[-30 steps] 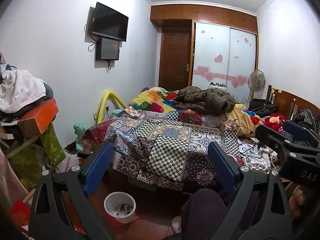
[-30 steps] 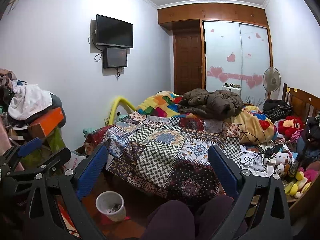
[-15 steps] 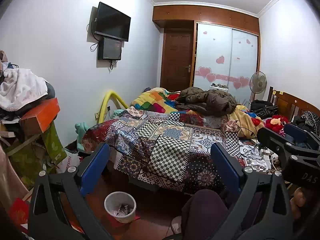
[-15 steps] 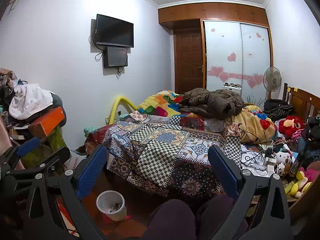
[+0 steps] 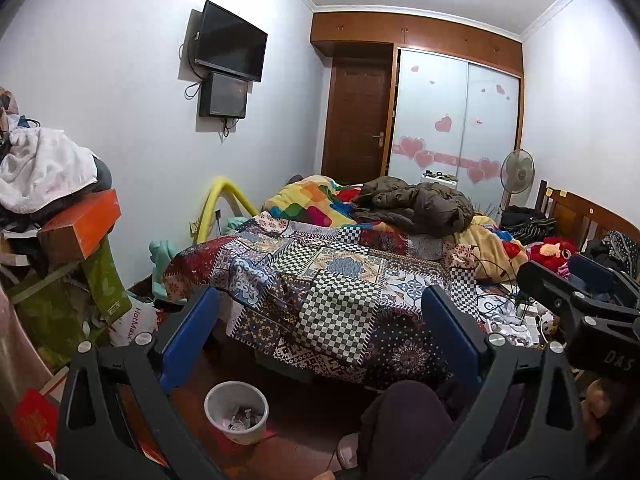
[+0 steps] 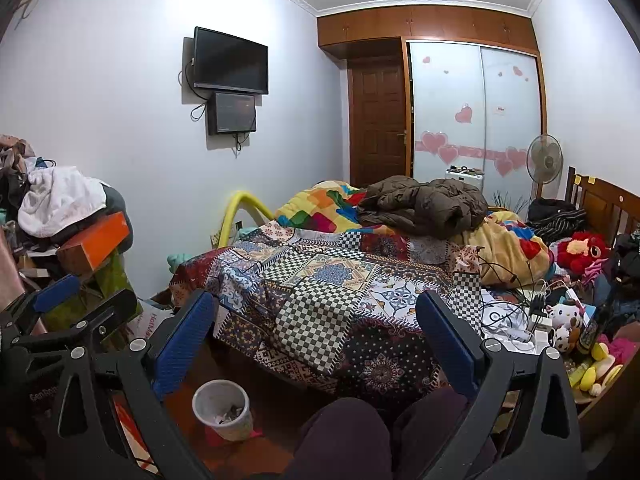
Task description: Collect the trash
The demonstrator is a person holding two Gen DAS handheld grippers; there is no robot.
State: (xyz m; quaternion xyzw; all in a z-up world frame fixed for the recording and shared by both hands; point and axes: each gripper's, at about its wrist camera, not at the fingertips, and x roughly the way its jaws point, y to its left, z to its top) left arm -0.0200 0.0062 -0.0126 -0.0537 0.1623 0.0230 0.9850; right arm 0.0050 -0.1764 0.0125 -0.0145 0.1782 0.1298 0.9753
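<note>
Scraps in white bin (image 5: 236,412) (5 o'clock of left gripper (image 5: 320,336)) indistinct; right gripper (image 6: 314,334) released too, both empty; bed (image 6: 320,280) ahead.

Left gripper (image 5: 320,336) was held level, jaws spread wide, nothing between the blue pads. Right gripper (image 6: 316,336) likewise gaped empty. Each appeared in the other's view, at 3 and 9 o'clock. Person's knees, probably, sat at 6 o'clock.
</note>
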